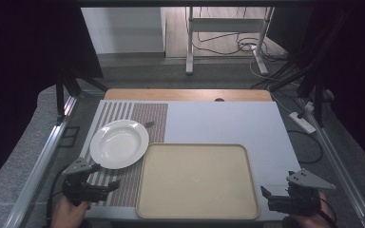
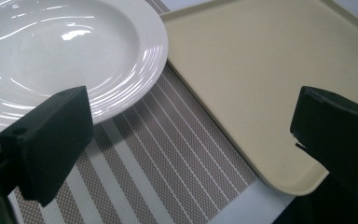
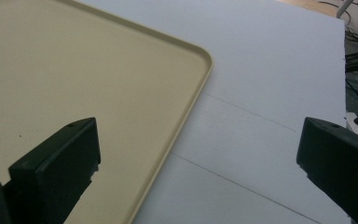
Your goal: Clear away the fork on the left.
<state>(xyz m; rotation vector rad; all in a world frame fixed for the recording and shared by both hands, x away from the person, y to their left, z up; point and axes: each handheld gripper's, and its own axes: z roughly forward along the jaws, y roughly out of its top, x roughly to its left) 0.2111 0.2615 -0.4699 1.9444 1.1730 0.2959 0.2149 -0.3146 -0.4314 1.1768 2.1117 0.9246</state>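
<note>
Jaws of left gripper (image 1: 105,175) and right gripper (image 1: 266,196) spread wide, gripping nothing. Utensil (image 1: 148,124) behind white plate (image 1: 119,143) mostly hidden, unidentifiable. Plate on striped placemat (image 1: 145,116), rim beside empty beige tray (image 1: 197,181), between both grippers.

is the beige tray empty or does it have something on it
Empty. The beige tray shows a bare flat surface in the high view and both gripper views; the white plate sits beside it on the striped placemat, not in it.
</note>
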